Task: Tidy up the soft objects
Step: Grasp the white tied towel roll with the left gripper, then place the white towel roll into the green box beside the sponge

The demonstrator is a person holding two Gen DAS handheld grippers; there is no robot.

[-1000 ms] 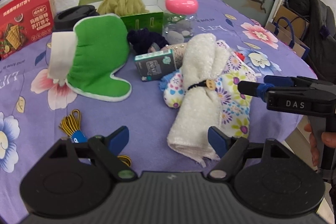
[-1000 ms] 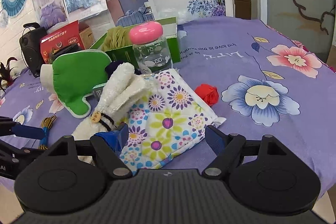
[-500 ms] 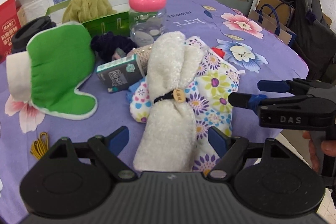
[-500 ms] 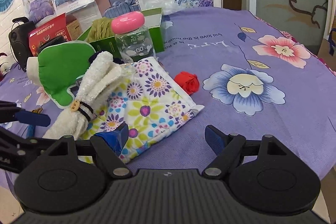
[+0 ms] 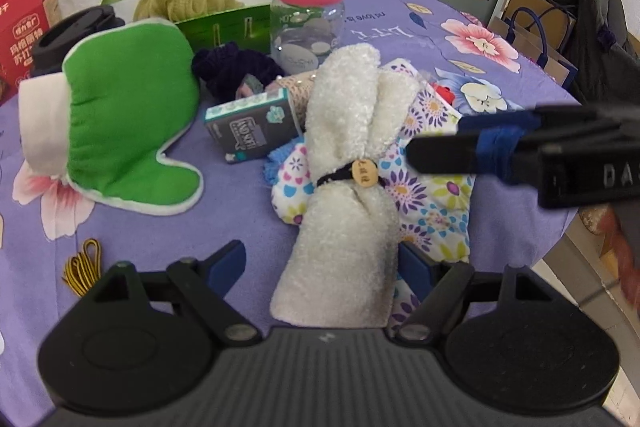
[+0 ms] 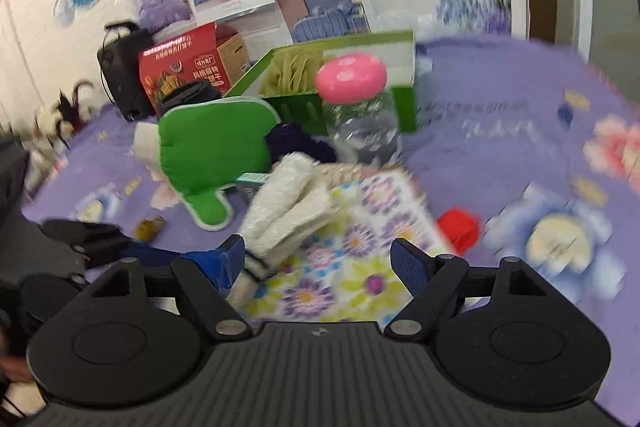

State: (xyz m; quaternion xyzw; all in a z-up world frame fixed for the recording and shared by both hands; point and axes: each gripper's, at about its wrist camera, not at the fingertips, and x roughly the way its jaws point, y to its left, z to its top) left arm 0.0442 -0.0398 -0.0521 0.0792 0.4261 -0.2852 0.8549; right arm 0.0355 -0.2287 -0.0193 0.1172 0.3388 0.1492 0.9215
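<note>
Left tongs [image 5: 320, 265]: spread wide, holding nothing; near end of rolled white towel [image 5: 348, 187] lies between fingers. Towel bound by black band with round tag, resting on floral cloth [image 5: 432, 195] at near edge of desk [image 5: 240, 227]. Right tongs [image 6: 320, 259]: spread wide, empty, above floral cloth; view blurred. Green mitt [image 5: 128, 131] beside tissue pack [image 5: 252, 125]. Green box [image 5: 224, 23] and pink-lidded jar [image 5: 308, 19] behind.

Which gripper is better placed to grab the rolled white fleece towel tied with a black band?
Left. The rolled white fleece towel lies lengthwise between the open fingers of the left gripper, near end already inside. The right gripper, also open, is centred over the floral quilted mat, towel beside its left finger.
</note>
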